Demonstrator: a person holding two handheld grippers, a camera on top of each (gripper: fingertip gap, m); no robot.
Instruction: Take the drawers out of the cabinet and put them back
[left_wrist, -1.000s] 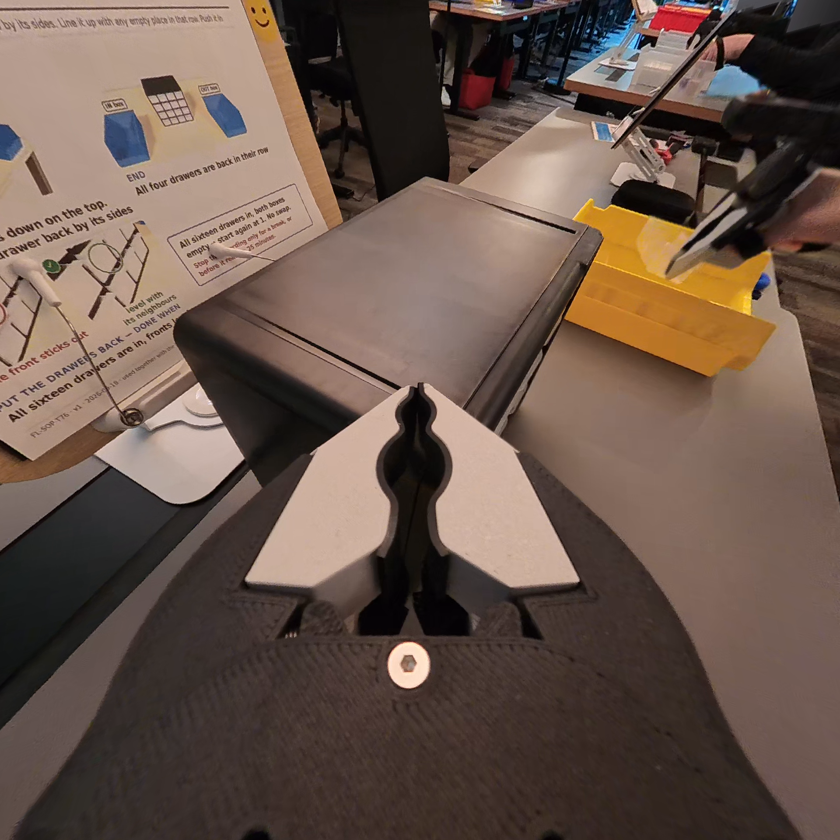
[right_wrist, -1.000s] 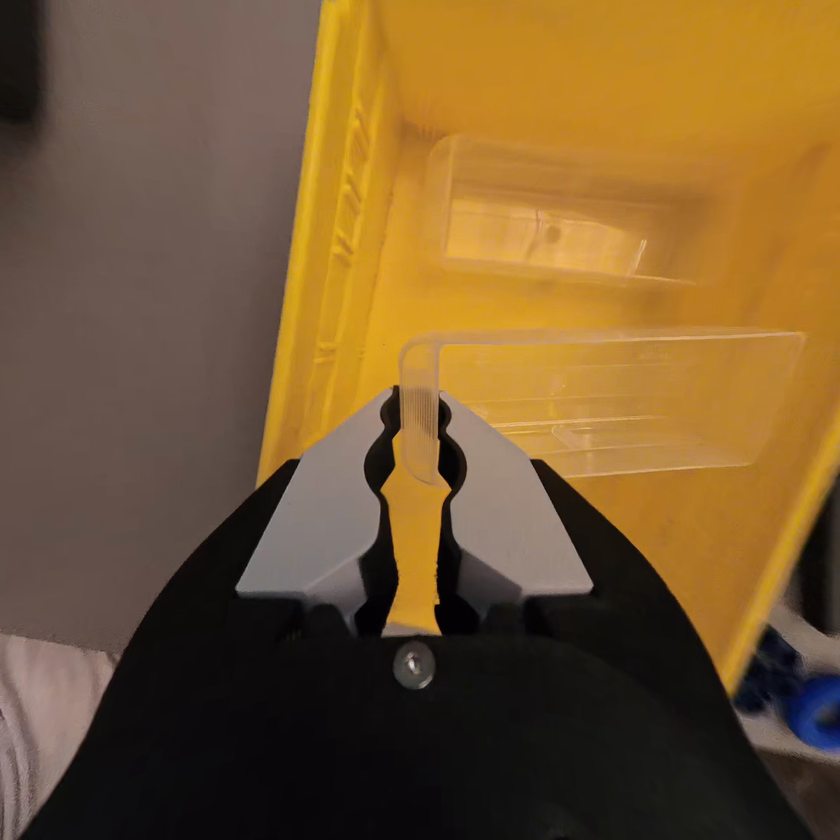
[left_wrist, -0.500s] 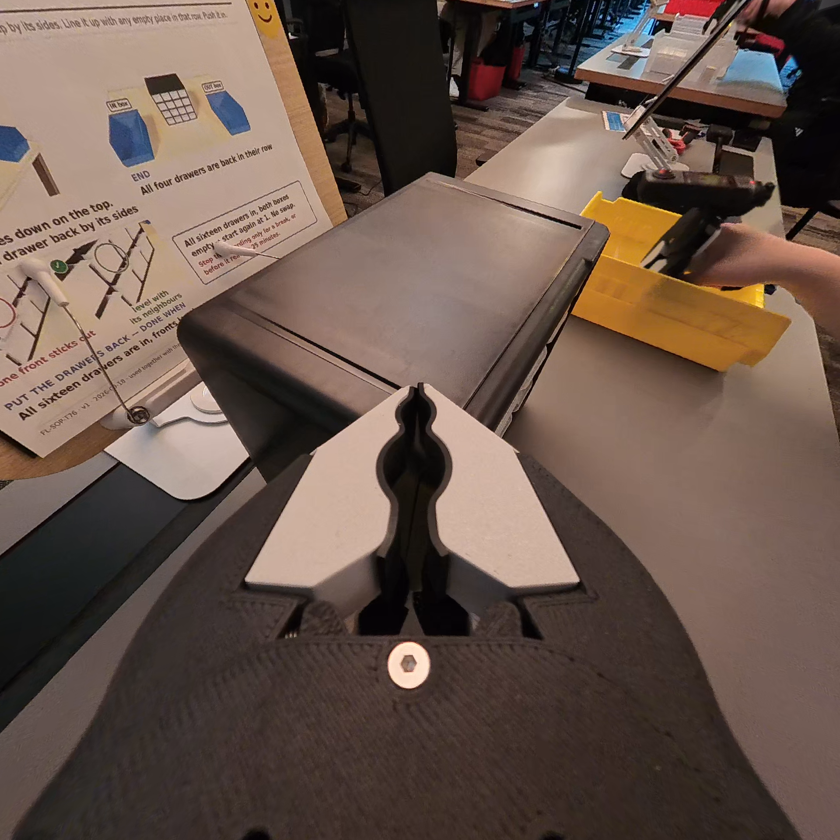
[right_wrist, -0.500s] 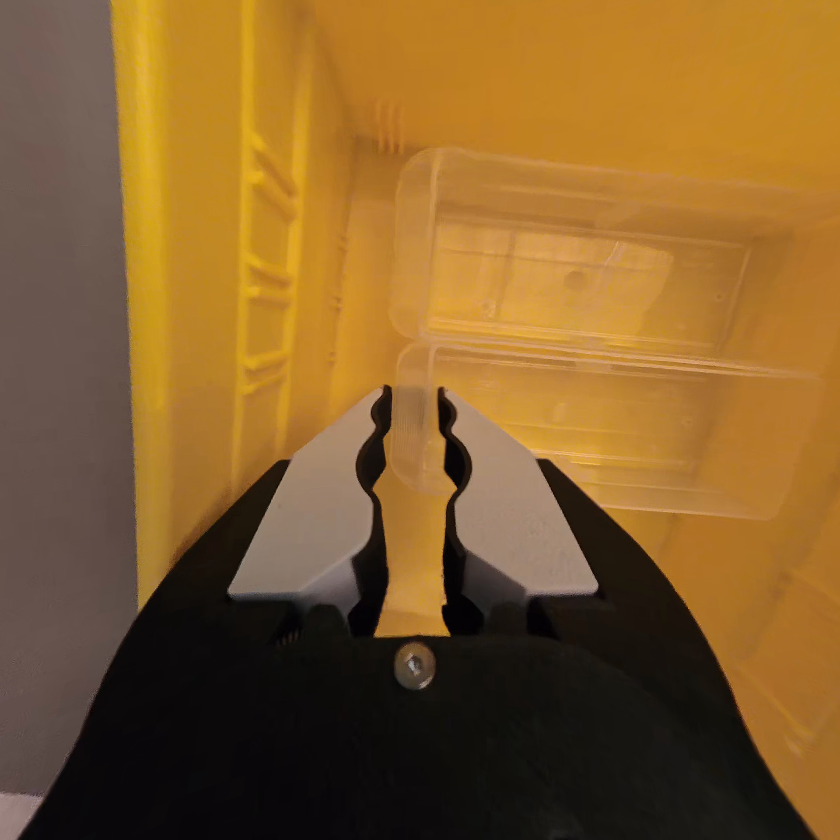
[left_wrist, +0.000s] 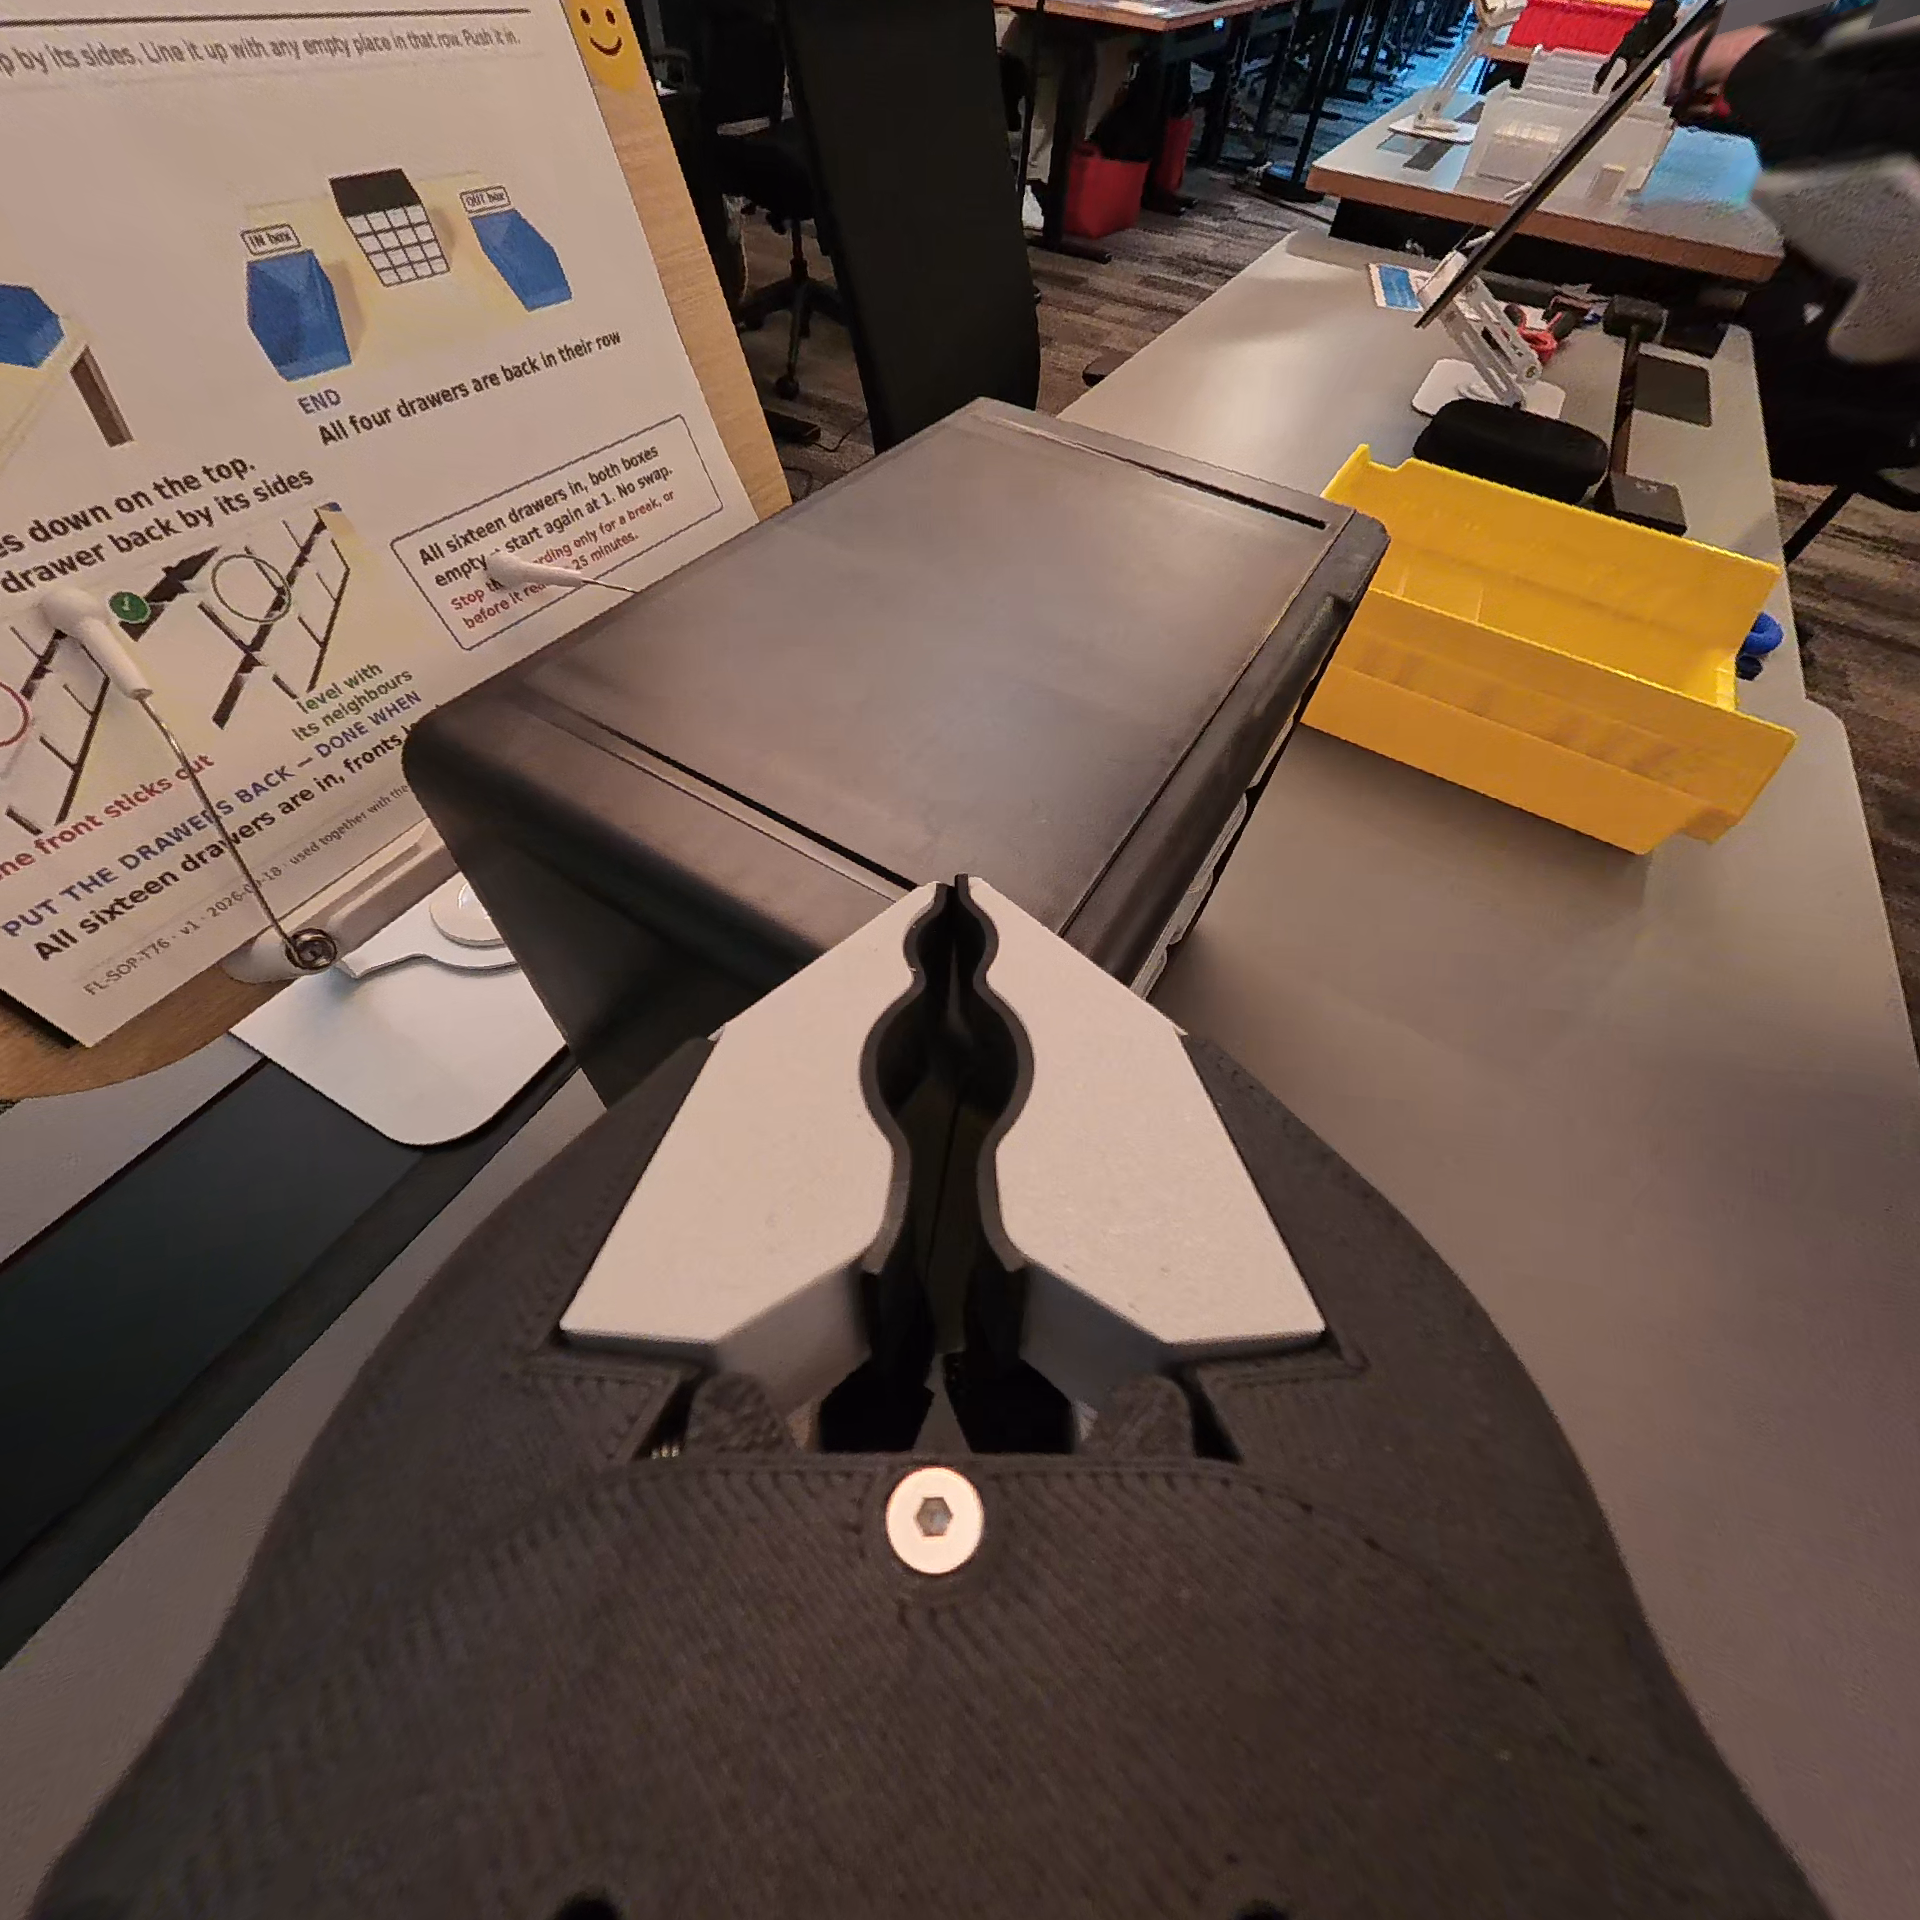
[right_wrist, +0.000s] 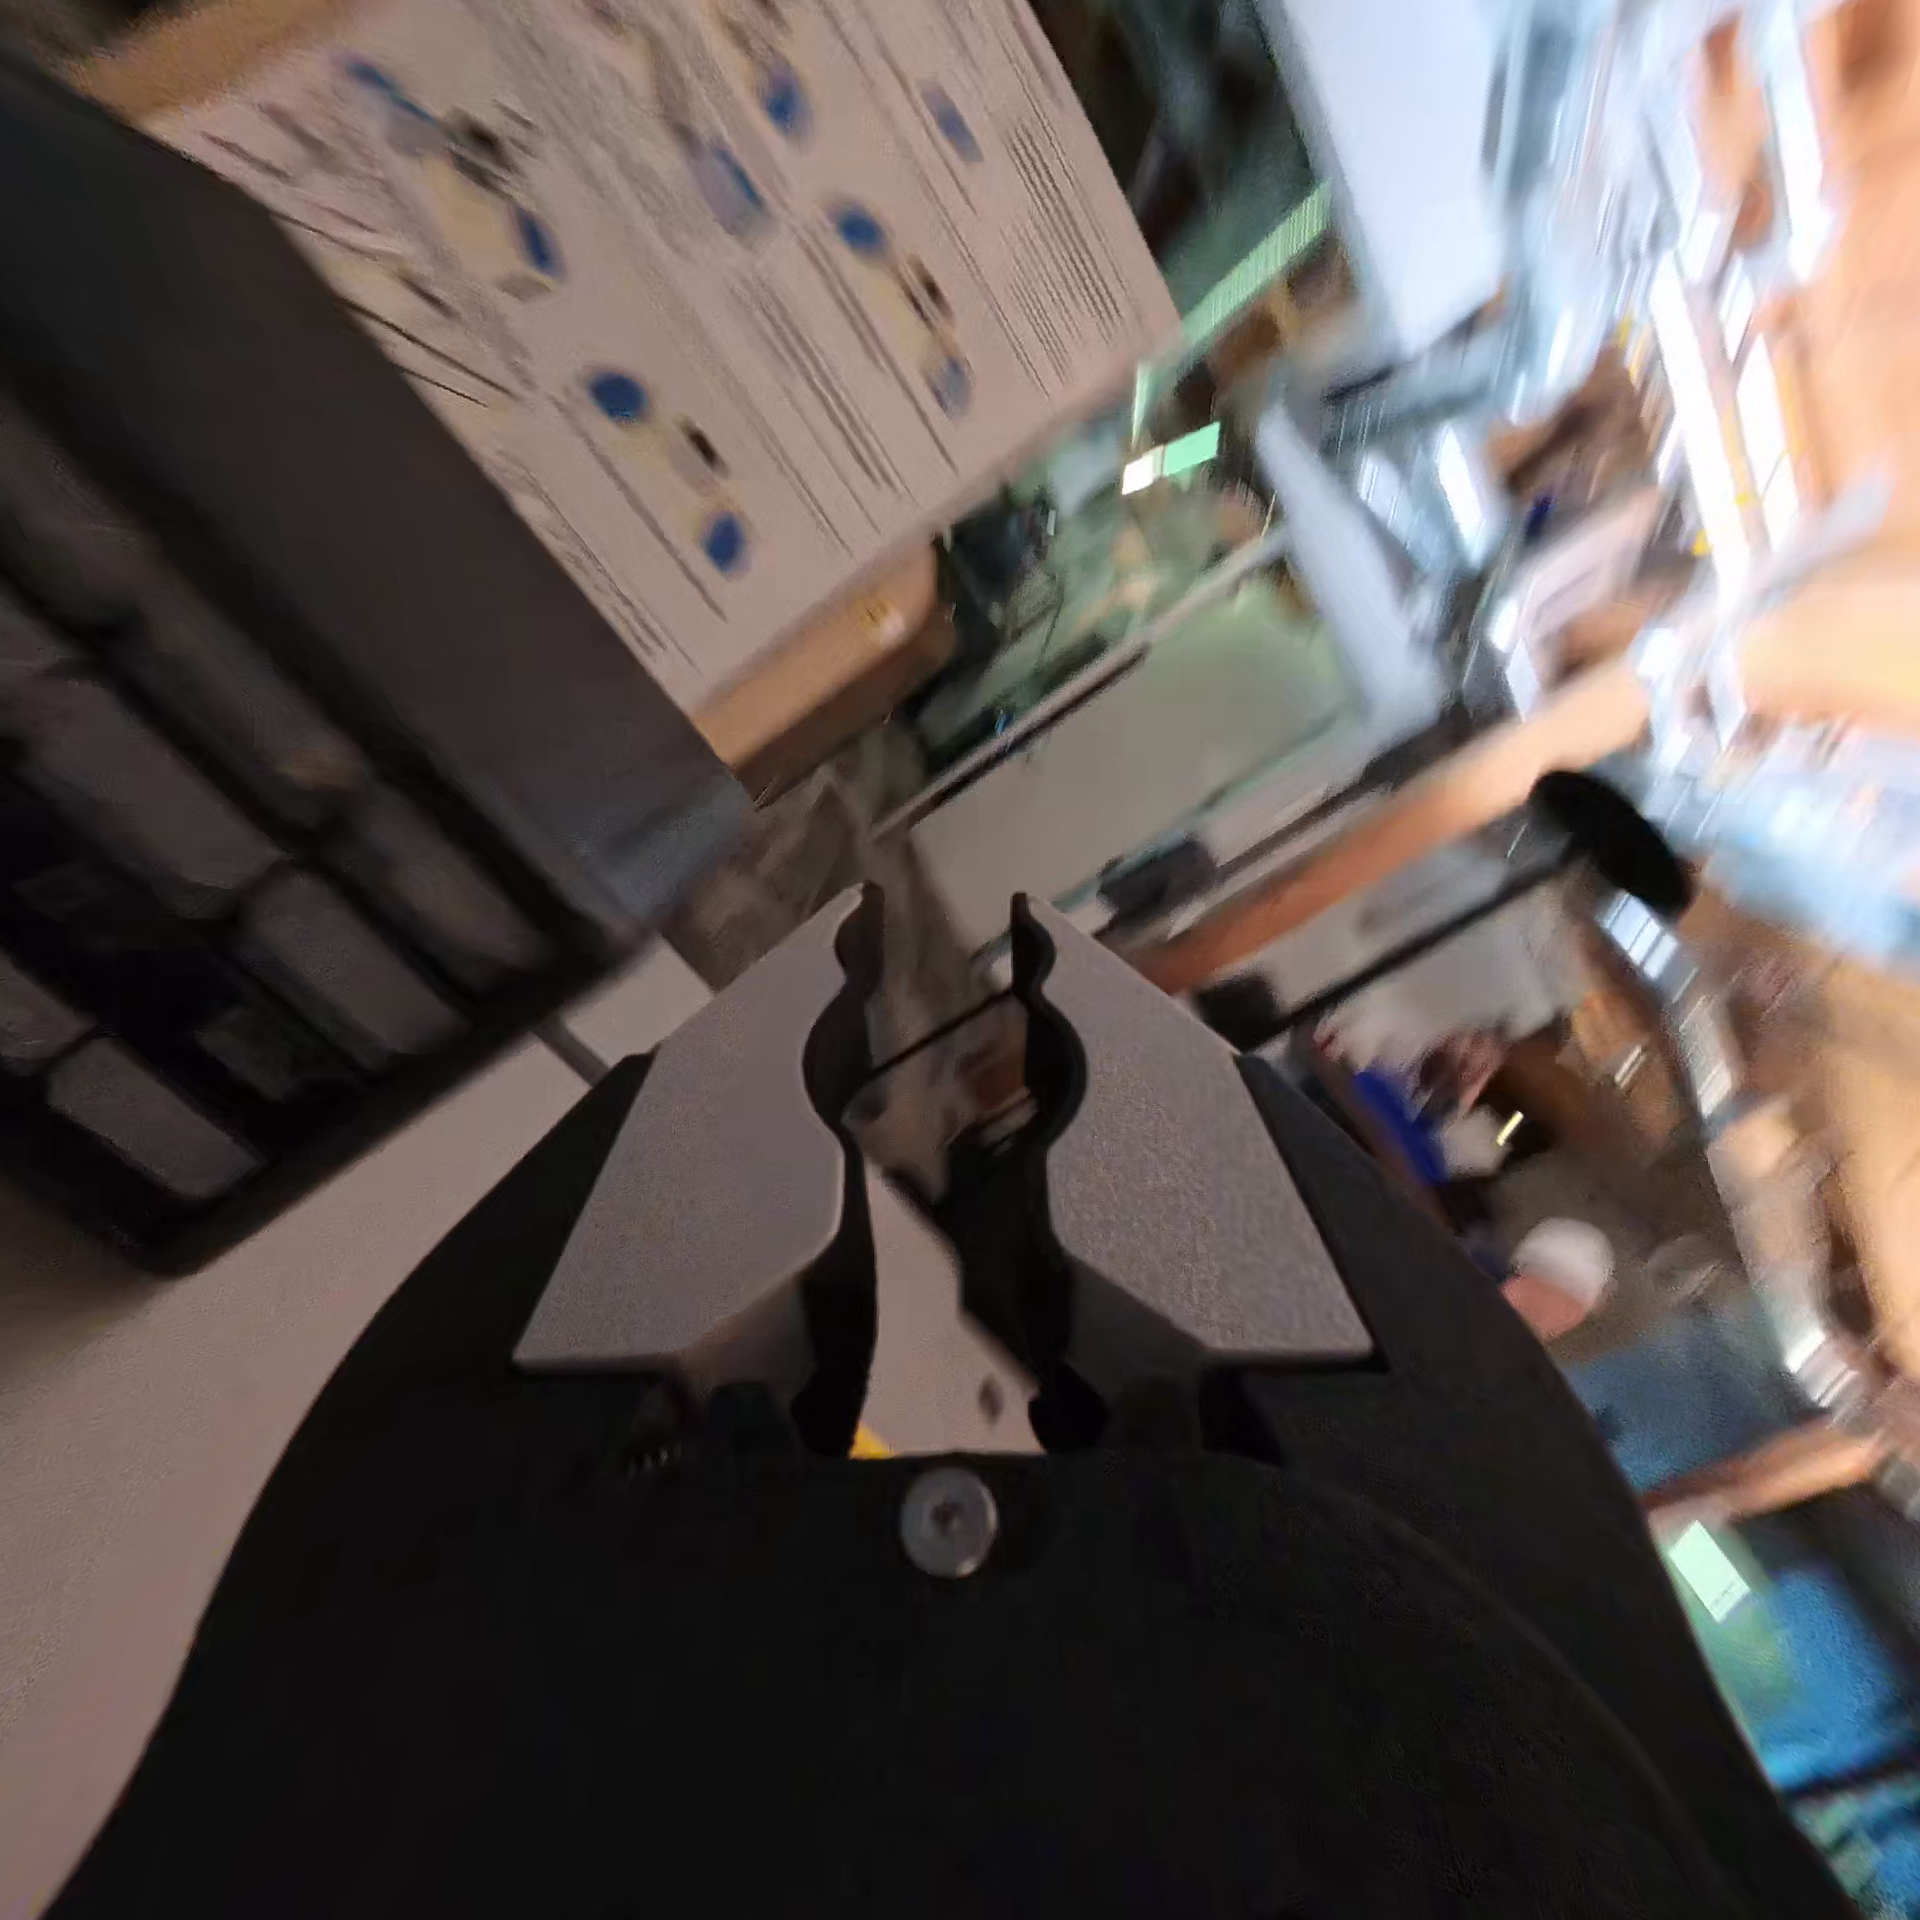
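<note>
Cabinet (left_wrist: 935, 644) black, sits on table (left_wrist: 1507, 1091), long axis running away from us; in blurred right wrist view its drawer fronts (right_wrist: 187, 935) lie left of right gripper (right_wrist: 940, 925). We judge right nearer drawer face. Right jaws apart, empty. Left gripper (left_wrist: 956, 894) closed on nothing, hovers at cabinet's near corner. Yellow bin (left_wrist: 1538, 665) just beyond cabinet; instruction board (left_wrist: 312, 416) left.

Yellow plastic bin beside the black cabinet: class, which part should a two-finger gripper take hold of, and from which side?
Probably the top rim of the near long wall of the yellow plastic bin, coming down from above. It sits open side up on the grey table, so that thin upright wall takes one finger inside, one outside. The black cabinet crowds its left end.
</note>
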